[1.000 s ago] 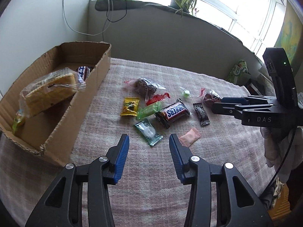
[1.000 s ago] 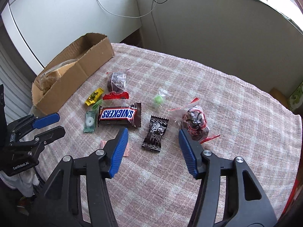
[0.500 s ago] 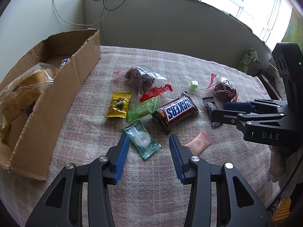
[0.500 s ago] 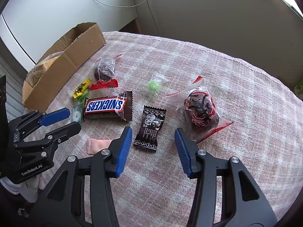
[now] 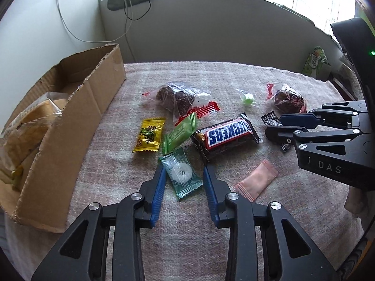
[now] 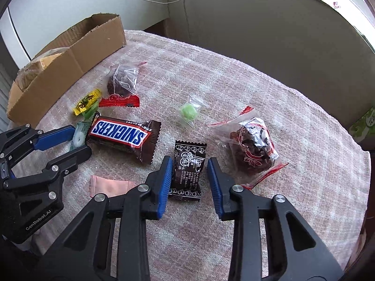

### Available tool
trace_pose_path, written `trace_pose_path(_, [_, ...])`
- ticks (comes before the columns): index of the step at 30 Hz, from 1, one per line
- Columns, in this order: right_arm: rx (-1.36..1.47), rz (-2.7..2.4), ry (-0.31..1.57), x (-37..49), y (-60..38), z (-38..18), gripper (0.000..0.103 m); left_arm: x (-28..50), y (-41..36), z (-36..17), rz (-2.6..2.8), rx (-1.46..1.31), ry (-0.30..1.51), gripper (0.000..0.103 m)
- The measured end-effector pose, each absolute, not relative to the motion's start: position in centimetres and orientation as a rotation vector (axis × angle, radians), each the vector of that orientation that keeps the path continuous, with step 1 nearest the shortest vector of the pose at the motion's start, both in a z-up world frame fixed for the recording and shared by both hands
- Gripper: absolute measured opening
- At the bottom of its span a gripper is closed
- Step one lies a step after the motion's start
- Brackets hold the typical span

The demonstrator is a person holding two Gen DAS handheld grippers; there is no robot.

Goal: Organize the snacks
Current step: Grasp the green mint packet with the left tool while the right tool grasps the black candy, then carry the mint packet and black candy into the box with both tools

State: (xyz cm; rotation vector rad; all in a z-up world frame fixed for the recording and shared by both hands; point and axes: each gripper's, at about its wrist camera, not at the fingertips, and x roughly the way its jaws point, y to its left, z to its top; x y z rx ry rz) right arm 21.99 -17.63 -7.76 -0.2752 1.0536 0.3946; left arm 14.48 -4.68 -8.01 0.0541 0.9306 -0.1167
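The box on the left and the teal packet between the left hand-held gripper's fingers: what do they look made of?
The box looks like plain corrugated cardboard: matte brown, with ragged, fluted torn edges. The teal packet appears to be thin glossy plastic film: translucent, crimped at its ends, a white ring-shaped sweet showing through.

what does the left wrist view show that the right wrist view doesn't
Only the left wrist view shows the teal mint packet whole, lying between the open left gripper, and all of the green packet.

Only the right wrist view shows the black packet whole, between the open right gripper.

Both show the cardboard box, the Snickers bar, the yellow packet, the pink packet and the two clear bags of dark snacks.
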Motion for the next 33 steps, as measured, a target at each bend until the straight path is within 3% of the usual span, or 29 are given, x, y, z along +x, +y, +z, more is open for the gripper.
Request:
trace_pose_path(6, [-0.274,0.396,1.055,21.8,-17.7,-7.8,0.026,14.3,-4.0,-7.9,-0.126,0.036,0.931,0.023])
trace_pose_path(18, [-0.19,0.404,1.052,20.6,-19.2,-7.2,0.025,13.3,-2.5,-6.8,-0.138,-0.041,0.911,0.022])
trace_pose_path(33, [-0.182,0.449,0.969,19.2,-17.6,-2.1,0.025,10.9,1.1,-2.6,-0.126,-0.104,0.802,0.022])
